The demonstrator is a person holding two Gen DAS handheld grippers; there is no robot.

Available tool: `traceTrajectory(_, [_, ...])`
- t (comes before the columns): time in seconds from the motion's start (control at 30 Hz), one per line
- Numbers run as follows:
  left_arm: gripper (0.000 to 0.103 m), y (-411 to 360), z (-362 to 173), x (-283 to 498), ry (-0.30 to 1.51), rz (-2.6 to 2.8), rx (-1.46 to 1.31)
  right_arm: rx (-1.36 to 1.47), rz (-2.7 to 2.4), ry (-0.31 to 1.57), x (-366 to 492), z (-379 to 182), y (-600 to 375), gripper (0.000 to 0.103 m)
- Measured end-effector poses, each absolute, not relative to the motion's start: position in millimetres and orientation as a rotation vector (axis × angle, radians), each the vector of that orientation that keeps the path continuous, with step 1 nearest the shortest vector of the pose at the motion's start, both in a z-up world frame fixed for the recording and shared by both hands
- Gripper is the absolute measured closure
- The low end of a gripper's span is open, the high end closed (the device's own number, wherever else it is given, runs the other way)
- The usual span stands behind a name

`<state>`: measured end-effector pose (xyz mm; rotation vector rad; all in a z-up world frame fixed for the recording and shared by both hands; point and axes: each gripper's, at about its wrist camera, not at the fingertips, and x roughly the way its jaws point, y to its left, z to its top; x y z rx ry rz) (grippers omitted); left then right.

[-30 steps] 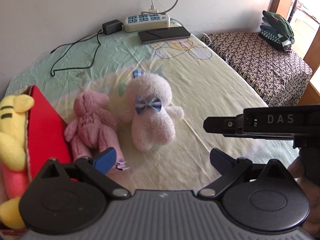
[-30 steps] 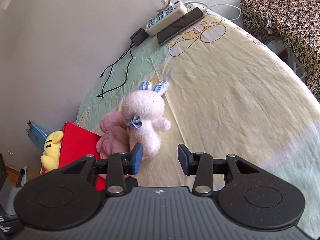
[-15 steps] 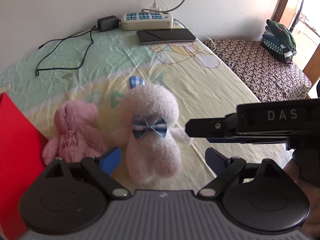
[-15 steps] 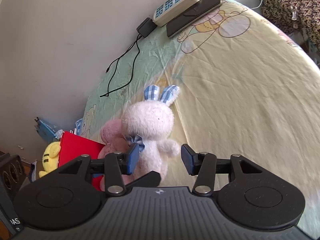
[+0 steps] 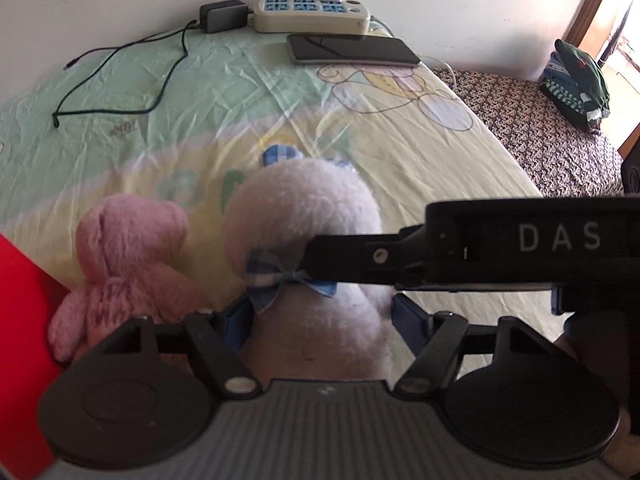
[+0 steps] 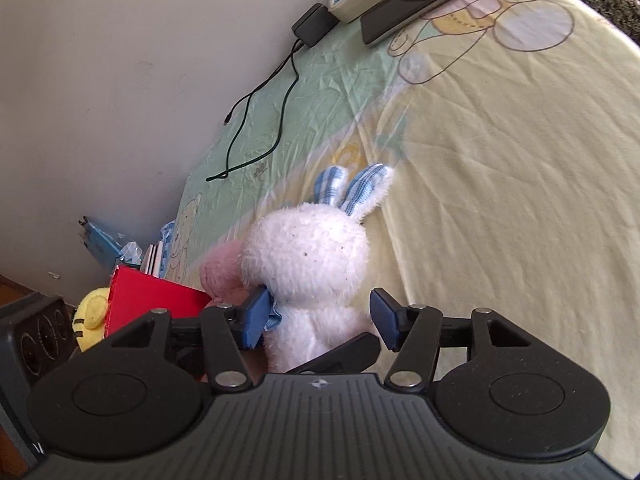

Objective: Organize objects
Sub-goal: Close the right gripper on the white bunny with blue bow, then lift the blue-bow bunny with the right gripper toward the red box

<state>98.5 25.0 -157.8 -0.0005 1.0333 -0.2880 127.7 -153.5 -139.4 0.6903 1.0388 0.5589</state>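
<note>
Left gripper point(image 5: 322, 316) fingers closing around white bunny point(image 5: 308, 240); right gripper point(image 6: 320, 320) fingers opening, straddling it

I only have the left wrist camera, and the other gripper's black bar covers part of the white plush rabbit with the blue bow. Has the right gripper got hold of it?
Observer: Not by the right wrist view. The right gripper straddles the white plush rabbit, jaws opening, one blue pad at its blue bow, the other seemingly just clear.
Operator: What's past the red box?
Observer: A yellow plush toy, beside the red box on the side away from the rabbit.
</note>
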Motion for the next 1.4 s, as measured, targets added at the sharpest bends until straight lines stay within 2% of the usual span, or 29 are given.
traceTrajectory(0.07, [0.030, 25.1, -158.2, 100.2, 1.031, -0.288, -0.001, 0.710, 0.567, 1.039, 129.8, -142.3, -151.0, 0.043])
traceTrajectory(0.1, [0.030, 23.9, -158.6, 100.5, 1.028, -0.288, 0.007, 0.720, 0.570, 1.038, 130.5, -143.5, -150.8, 0.045])
traceTrajectory(0.13, [0.030, 22.5, -158.8, 100.1, 1.025, -0.289, 0.017, 0.735, 0.581, 1.039, 131.2, -144.9, -151.1, 0.052])
traceTrajectory(0.23, [0.034, 20.7, -158.7, 98.0, 1.018, -0.283, 0.044, 0.762, 0.603, 1.048, 129.4, -144.3, -152.6, 0.059])
traceTrajectory(0.33, [0.038, 24.6, -156.1, 95.3, 1.026, -0.291, 0.017, 0.742, 0.609, 1.048, 123.7, -137.6, -155.3, 0.062])
traceTrajectory(0.9, [0.040, 12.8, -113.1, 12.9, 0.978, -0.388, 0.002, 0.635, 0.606, 0.942, 31.6, -85.1, -167.5, 0.062])
traceTrajectory(1.4, [0.040, 69.8, -46.3, -60.1, 0.801, -0.413, -0.045, 0.595, 0.662, 0.748, -33.6, -24.0, -121.2, 0.062])
